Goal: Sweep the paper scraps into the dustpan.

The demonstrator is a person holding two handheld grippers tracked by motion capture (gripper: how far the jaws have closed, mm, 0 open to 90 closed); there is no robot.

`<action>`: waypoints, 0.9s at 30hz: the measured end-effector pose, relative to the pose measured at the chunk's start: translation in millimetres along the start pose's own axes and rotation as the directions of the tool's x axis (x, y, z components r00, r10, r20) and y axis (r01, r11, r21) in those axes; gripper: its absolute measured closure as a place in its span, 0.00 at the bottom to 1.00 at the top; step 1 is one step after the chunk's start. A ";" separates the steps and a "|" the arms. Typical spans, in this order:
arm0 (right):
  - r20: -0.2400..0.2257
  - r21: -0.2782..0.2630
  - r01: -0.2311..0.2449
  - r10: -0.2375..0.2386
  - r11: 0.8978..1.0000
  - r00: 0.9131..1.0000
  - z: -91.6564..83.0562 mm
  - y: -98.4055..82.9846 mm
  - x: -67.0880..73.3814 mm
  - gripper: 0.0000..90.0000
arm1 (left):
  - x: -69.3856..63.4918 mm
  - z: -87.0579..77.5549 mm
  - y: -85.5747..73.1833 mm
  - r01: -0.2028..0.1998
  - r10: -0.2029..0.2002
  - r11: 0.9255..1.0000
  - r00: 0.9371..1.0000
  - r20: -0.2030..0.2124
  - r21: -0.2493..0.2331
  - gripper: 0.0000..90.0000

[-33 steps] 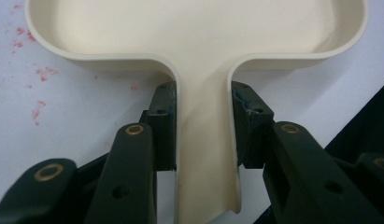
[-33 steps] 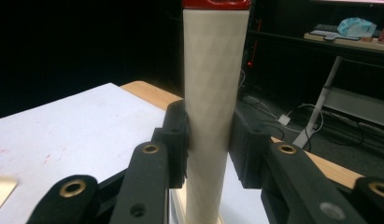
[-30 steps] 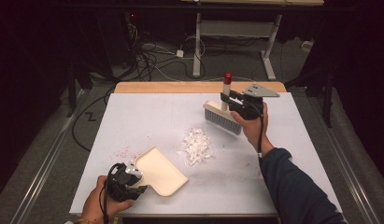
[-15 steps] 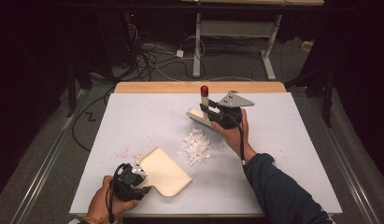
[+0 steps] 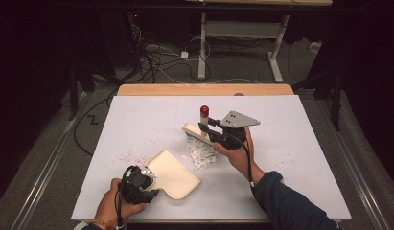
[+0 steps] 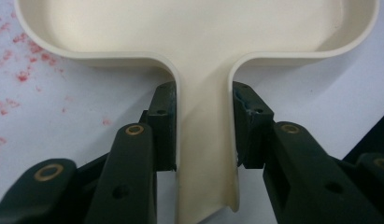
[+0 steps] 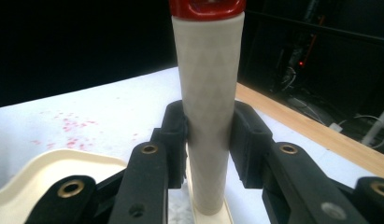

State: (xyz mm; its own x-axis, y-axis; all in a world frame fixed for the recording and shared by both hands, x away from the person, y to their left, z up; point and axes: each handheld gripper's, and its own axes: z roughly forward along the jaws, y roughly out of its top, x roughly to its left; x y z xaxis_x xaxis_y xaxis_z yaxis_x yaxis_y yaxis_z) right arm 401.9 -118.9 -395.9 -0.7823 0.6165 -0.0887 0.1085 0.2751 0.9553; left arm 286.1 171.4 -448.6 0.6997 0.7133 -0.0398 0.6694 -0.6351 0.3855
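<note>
No brand, label or readable writing can be seen on any of the things. In the lower left of the high view, the left gripper (image 5: 147, 178) is closed on the handle of the cream dustpan (image 5: 171, 173); in the left gripper view its two black jaws press on both sides of the handle (image 6: 204, 140), and the wide tray of the pan lies flat on the white table (image 5: 290, 143) in the upper part of that frame. Small red specks (image 5: 130, 155) are on the table to the left of the pan. In the middle of the high view, the right gripper (image 5: 211, 132) is closed on the brush (image 5: 197, 129), whose pale handle with a red cap (image 5: 204, 111) stands upright; in the right gripper view the jaws clamp this handle (image 7: 208, 121) from both sides. The brush head is at the upper edge of the pile of white paper scraps (image 5: 202, 153), which lies just to the right of the dustpan's open mouth, a little apart from it.
</note>
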 end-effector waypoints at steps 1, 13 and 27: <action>0.000 0.000 0.000 0.000 1.000 1.000 0.0 0.0 0.0 0.78 | -0.1 0.5 1.3 0.003 -0.003 1.000 1.000 0.001 0.000 0.70; -0.084 -0.020 0.003 -0.004 1.000 0.996 -6.5 3.0 40.8 0.78 | -4.1 4.6 14.6 0.017 -0.017 1.000 1.000 0.004 0.004 0.70; -0.166 -0.059 0.070 -0.079 0.996 0.983 0.8 16.8 76.8 0.79 | -3.8 8.8 13.3 0.016 -0.016 1.000 1.000 0.004 0.009 0.70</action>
State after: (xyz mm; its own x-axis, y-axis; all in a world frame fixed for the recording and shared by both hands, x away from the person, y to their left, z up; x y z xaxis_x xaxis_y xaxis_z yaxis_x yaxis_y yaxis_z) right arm 344.1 -66.3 -386.8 -0.8795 0.4615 -0.1161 0.0169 0.2741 0.9616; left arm 294.5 157.7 -451.5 0.6901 0.7220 -0.0499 0.6824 -0.6263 0.3769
